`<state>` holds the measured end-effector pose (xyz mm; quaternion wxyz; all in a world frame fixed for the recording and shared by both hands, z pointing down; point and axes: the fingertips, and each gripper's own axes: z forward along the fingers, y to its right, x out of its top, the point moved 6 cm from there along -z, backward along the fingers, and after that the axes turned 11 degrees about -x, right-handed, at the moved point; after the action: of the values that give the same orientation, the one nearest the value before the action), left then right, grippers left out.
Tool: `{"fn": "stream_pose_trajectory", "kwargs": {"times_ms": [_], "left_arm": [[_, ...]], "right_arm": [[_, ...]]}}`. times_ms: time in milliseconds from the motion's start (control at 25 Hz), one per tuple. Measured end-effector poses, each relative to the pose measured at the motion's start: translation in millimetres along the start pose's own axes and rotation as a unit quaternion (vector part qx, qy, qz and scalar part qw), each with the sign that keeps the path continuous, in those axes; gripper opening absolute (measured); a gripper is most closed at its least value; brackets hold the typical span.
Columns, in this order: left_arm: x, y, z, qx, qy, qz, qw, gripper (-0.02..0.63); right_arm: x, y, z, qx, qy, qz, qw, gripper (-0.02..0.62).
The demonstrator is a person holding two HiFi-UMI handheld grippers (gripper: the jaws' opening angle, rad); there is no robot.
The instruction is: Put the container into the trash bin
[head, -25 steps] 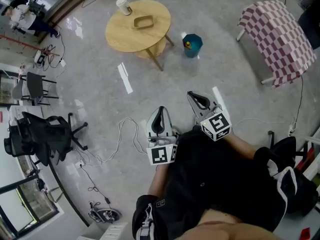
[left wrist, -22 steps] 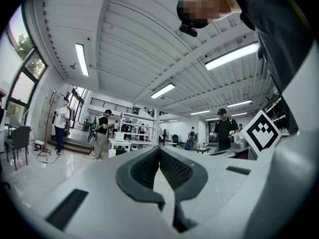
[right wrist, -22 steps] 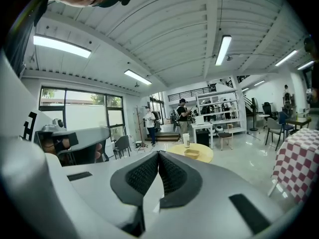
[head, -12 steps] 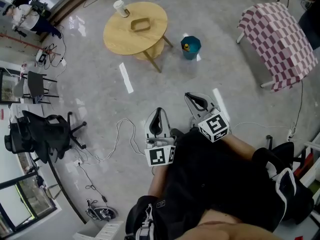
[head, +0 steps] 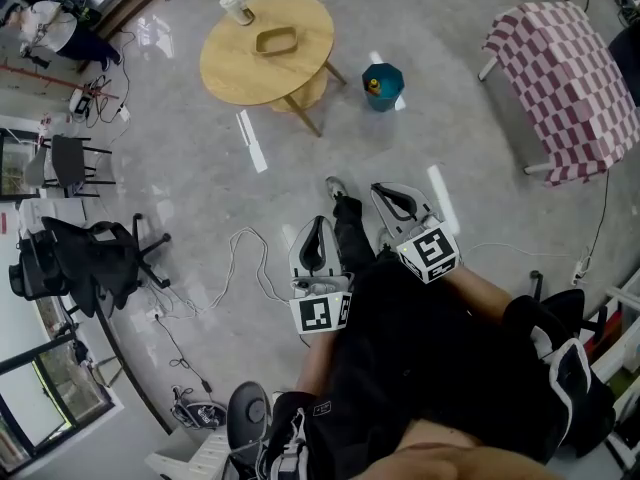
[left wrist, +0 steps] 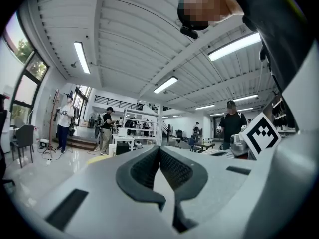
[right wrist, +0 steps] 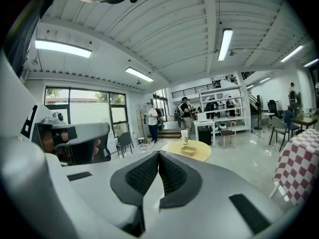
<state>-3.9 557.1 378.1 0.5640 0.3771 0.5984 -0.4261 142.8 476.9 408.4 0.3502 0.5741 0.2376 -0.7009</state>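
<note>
The container (head: 278, 40), a shallow tan tray, lies on a round wooden table (head: 250, 73) at the top of the head view, and shows small in the right gripper view (right wrist: 189, 151). The teal trash bin (head: 383, 86) stands on the floor right of the table. My left gripper (head: 319, 221) and right gripper (head: 386, 191) are held side by side in front of my body, far short of the table. Both are shut with nothing between the jaws, as the left gripper (left wrist: 159, 149) and right gripper (right wrist: 159, 155) show in their own views.
A paper cup (head: 233, 5) stands at the table's far edge. A red-and-white checked table (head: 565, 78) is at the right. Black office chairs (head: 80, 268) and a white cable (head: 240, 268) are on the left floor. My foot (head: 340, 196) is out ahead between the grippers.
The table and bin have slid up and slightly left in the head view. My leg and shoe now show ahead between the grippers. Both grippers stay shut.
</note>
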Motion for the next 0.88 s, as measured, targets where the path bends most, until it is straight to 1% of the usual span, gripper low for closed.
{"fn": "stream_pose_trajectory", "kwargs": {"times_ms": [200, 400, 640, 880], "left_arm": [[-8.0, -29.6, 38.1, -0.008, 0.003, -0.011, 0.9999, 0.011], [-5.8, -73.3, 89.0, -0.012, 0.012, -0.018, 0.9997, 0.011], [8.8, -146.8, 148.4, -0.013, 0.019, -0.026, 0.9994, 0.011], [18.3, -218.1, 200.1, -0.027, 0.022, -0.031, 0.9989, 0.011]], "right_arm": [[8.1, 15.0, 39.6, -0.004, -0.001, -0.014, 1.000, 0.026], [24.6, 35.3, 92.1, -0.011, -0.002, -0.027, 1.000, 0.026], [53.2, 50.1, 176.7, -0.013, -0.011, -0.039, 0.999, 0.026], [78.7, 54.4, 260.0, -0.016, -0.022, -0.047, 0.999, 0.026]]}}
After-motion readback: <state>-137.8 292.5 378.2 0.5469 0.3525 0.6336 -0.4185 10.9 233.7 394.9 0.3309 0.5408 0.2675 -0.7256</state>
